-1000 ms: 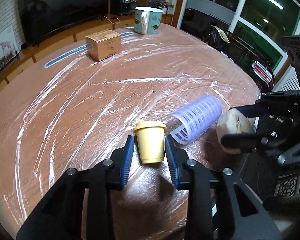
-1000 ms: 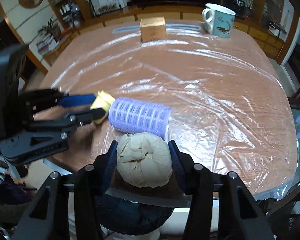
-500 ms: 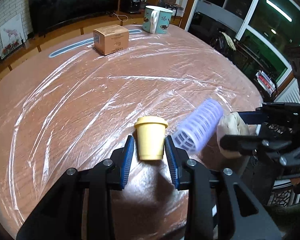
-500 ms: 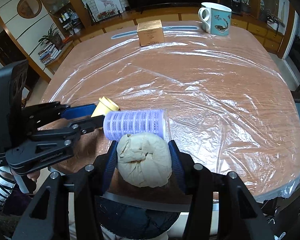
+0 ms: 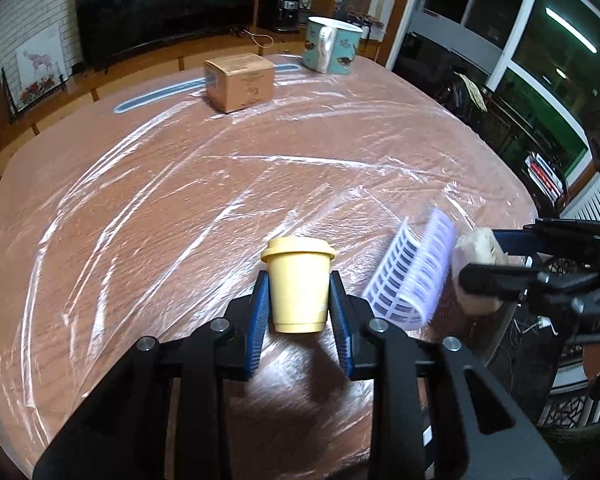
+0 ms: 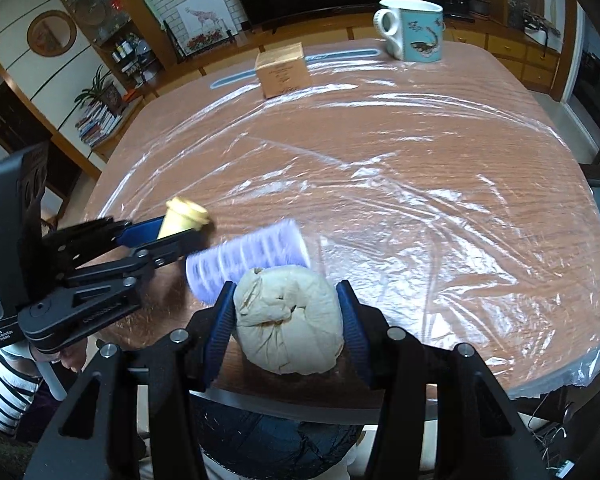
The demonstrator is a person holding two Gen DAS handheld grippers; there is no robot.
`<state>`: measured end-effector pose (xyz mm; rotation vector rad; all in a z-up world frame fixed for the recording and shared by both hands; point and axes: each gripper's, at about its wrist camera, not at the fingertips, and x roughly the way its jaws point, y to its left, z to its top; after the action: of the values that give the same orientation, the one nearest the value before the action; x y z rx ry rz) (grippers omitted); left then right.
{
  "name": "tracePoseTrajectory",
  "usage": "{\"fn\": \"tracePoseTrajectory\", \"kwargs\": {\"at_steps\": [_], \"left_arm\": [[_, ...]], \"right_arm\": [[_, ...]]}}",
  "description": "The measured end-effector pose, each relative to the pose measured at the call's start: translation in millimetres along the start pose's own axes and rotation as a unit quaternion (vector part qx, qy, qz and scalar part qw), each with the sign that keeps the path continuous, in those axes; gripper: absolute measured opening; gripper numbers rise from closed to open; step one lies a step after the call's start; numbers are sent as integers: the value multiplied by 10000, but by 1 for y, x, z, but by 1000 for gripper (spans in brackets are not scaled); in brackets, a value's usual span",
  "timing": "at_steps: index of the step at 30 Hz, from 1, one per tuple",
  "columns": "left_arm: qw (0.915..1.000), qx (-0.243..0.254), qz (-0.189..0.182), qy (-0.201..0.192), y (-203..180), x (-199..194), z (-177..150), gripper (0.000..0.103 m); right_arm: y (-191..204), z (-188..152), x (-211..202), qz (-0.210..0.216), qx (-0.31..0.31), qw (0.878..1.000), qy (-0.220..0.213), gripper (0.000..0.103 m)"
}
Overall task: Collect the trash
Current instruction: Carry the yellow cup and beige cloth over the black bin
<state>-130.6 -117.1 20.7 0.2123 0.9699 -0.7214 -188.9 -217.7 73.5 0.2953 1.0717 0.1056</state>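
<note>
Left wrist view: a small yellow lidded cup (image 5: 298, 285) is being clamped upright between the blue pads of the left gripper (image 5: 299, 312), jaws narrowed to the cup's width. At three o'clock of it, a lilac mesh cylinder (image 5: 410, 270) is being blurred by motion; a second ago it was lying flat, and it is now being tipped and rolled toward the near table edge. Further toward three o'clock, a crumpled beige paper wad (image 5: 478, 264) is being held in the right gripper (image 6: 286, 320), jaws partly closed against both its sides, over the dark bin bag (image 6: 260, 452) at six o'clock. Both pieces are judged secured for disposal; the cylinder is judged at risk of rolling off the plastic-covered table (image 5: 180, 200). At twelve o'clock, a cardboard box (image 5: 240, 82) and a mug (image 5: 332, 46) are being left untouched.
</note>
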Motion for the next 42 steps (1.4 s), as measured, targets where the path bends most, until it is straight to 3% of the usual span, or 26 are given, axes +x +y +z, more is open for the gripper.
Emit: {"fn": "tracePoseTrajectory", "kwargs": {"at_steps": [16,42], "left_arm": [[9975,-573,-10,-403,3,-44,-12,31],[9956,-804,200,-445,-26,-85,-56,31]], "right_arm": [[-4,7,-20,144,-156,9995,-241,50],[24,-19,-60,658,-928,9931,-273,50]]}}
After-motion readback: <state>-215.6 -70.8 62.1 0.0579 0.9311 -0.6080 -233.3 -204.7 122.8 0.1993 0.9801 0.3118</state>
